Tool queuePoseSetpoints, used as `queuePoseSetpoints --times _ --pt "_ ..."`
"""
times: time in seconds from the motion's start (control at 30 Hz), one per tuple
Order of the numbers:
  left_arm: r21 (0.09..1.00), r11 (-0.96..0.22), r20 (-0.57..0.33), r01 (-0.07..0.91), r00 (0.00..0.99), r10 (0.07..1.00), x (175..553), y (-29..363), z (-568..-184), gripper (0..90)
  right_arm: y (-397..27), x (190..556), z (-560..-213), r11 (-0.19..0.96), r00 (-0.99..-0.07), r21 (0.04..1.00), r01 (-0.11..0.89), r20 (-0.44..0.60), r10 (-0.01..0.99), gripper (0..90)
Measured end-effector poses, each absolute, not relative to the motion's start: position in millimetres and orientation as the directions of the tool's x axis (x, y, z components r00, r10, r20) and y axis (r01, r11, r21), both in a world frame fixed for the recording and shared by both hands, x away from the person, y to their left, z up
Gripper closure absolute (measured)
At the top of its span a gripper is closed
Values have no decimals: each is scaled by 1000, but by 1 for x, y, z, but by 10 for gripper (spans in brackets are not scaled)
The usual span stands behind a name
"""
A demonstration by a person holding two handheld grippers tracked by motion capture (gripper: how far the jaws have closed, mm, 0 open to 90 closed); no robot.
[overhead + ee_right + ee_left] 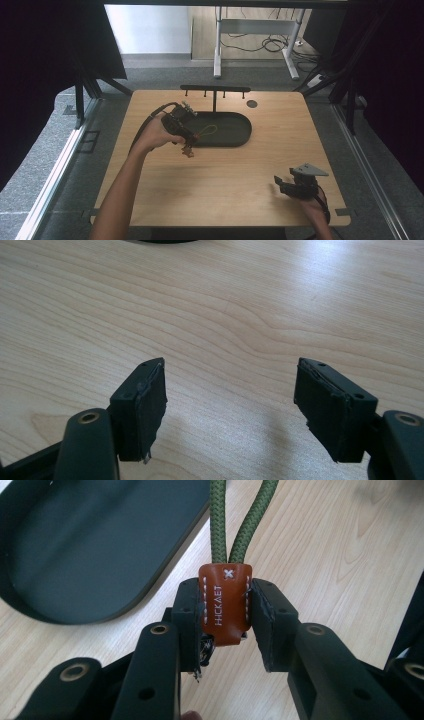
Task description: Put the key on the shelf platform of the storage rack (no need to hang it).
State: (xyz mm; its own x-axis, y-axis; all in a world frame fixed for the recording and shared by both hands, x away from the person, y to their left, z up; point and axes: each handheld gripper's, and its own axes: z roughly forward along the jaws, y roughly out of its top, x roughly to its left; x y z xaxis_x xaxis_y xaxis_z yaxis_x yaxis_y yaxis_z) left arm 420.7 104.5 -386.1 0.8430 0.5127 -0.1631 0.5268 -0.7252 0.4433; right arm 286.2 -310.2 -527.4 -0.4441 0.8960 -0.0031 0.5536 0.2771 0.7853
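The brown leather tag (225, 604) sits squeezed between the two black pads of the left gripper (226, 615), just past the near edge of the dark tray (80, 555) and above the wooden table (340, 555). A green cord (235, 520) runs as a loop out of the top of the tag, and in the high view it leads back into the tray. I think the tag could slip out, because the pads pinch only its sides and the leather looks smooth. The cord could also snag on the tray's rim if the hand pulls away fast, and that might drag the tray along. Something small and dark hangs under the tag; I cannot tell what it is. The right gripper (230, 405) rests near the table's front right corner, its jaws spread wide with nothing in them, well apart from the tag. Behind the tray stands a black rack (215, 90) with little pegs. Count: one tag, one cord loop, one tray, one rack, one table, two grippers.
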Motion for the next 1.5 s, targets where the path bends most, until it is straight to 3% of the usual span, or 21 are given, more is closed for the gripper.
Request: queuePoseSetpoints --times 0.77,1.5 --pt "402 -734 -154 547 831 534 451 89 -373 667 -312 287 -528 273 -441 783 559 2 897 300" --pt "397 -746 -150 534 840 522 458 77 -374 667 -313 287 -529 277 -436 778 564 -4 900 300"
